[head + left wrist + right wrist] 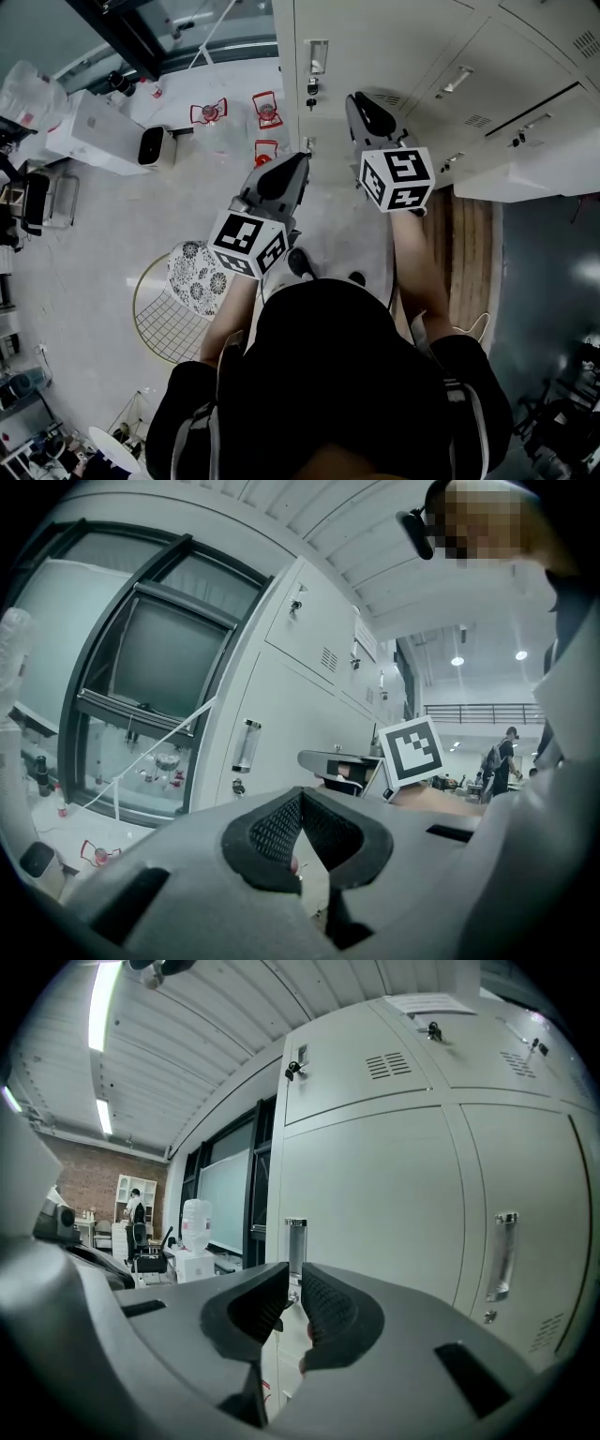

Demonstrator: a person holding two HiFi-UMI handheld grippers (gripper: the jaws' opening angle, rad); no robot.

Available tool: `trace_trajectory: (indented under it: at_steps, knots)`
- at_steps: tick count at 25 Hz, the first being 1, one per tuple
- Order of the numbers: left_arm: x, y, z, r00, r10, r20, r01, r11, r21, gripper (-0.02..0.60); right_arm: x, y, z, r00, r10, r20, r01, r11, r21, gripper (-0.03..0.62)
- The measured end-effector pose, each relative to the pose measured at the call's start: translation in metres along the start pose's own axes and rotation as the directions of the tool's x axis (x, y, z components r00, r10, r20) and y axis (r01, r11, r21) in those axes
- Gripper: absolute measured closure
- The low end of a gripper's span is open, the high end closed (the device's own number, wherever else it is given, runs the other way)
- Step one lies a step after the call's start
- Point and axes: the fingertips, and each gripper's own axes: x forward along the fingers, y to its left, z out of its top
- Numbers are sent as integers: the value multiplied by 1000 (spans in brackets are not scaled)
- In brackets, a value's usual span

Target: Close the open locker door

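Head view shows the open pale-grey metal locker door [539, 173] at far right, swung out from the bank of closed grey lockers [394, 47], long side upright, well apart from both grippers. The left gripper [300, 161] has its pads meeting at the tips, empty; the right gripper [357, 99] holds its pads a narrow slit apart, empty.

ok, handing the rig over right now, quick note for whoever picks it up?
Left gripper: jaws shut, nothing between them.
Right gripper: jaws slightly apart, empty, aimed at a locker door handle but clear of it.
Lockers: the doors facing the right gripper look shut. A pale panel juts out at the right of the head view. It may be the open door, but I can't confirm that.
Done: nothing evident.
Left: find the open door and push it shut.
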Motion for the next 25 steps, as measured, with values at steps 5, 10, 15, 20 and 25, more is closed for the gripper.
trace_trajectory:
  at_steps: [5,10,15,20,25]
  knots:
    - [4,-35,-3,1000,-2,-1,2,1000,9,565,-32,-5,1,999,32,10,-32,999,2,548]
    - [5,-63,-7,1000,15,4,-15,1000,15,565,-65,-5,0,997,77,15,-77,997,2,548]
    - [9,-90,-13,999,32,5,-32,999,12,565,-99,-5,-5,991,135,21,-135,991,18,548]
    - [12,-121,-21,999,34,4,-34,999,11,565,-131,-12,-13,987,160,12,-160,987,23,548]
    - [14,-145,-27,999,38,2,-38,999,12,565,-161,-24,-21,987,160,1,-160,987,32,554]
